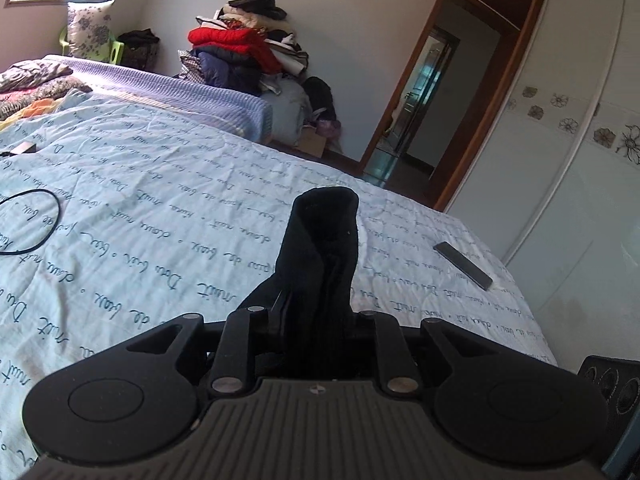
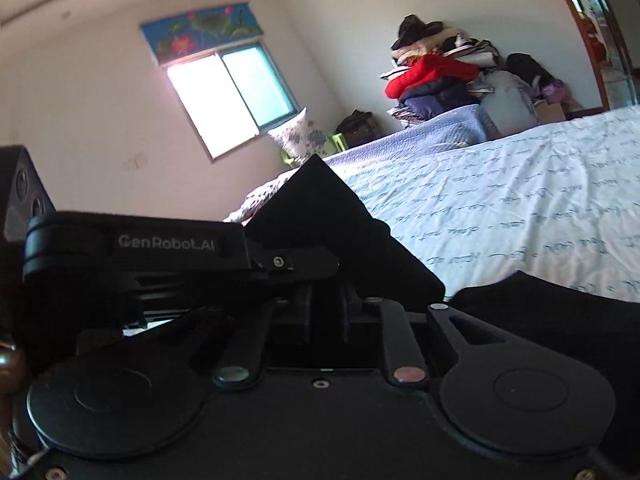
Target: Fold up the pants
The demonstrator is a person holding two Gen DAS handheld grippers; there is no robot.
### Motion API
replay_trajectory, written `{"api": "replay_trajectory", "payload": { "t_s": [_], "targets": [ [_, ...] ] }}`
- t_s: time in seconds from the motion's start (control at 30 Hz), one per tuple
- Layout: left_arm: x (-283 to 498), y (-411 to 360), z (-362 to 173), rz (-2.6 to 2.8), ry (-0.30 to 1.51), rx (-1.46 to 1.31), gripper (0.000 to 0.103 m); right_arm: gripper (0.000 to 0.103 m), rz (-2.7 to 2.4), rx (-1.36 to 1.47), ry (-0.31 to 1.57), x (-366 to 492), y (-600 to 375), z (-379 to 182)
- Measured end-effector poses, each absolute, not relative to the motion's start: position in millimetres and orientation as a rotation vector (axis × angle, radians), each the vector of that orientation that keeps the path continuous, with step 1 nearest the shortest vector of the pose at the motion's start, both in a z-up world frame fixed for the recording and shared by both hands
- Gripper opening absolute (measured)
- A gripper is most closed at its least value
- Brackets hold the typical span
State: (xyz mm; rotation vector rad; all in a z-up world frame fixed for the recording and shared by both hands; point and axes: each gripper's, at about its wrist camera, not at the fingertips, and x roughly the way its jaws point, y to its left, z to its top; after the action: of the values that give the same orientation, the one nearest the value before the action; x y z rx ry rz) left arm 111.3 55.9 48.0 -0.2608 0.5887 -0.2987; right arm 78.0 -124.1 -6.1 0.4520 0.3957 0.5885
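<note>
The black pants (image 1: 320,248) stand up in a bunched fold from my left gripper (image 1: 320,284), which is shut on them; the cloth hides its fingertips. In the right wrist view my right gripper (image 2: 326,292) is shut on a folded corner of the same black pants (image 2: 332,216), and more of the dark cloth (image 2: 560,316) drapes to its right. The left gripper's housing (image 2: 132,244) sits close on the left of that view, its fingers reaching into the same fold. Both grippers hang above the bed (image 1: 160,200).
The bed has a light blue sheet with script print. On it lie a flat black phone-like slab (image 1: 462,265) near the right edge and a black cable loop (image 1: 28,224) at the left. A clothes pile (image 1: 244,52) stands by the far wall, with a wardrobe (image 1: 580,140) on the right.
</note>
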Motion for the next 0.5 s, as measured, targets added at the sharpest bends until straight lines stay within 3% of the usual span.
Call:
{"api": "replay_trajectory", "payload": {
  "t_s": [0.5],
  "targets": [
    [92,-104,20,-0.417,0.663,-0.073,0.03,0.015,0.424,0.718,0.393,45,-262,-55]
  ]
}}
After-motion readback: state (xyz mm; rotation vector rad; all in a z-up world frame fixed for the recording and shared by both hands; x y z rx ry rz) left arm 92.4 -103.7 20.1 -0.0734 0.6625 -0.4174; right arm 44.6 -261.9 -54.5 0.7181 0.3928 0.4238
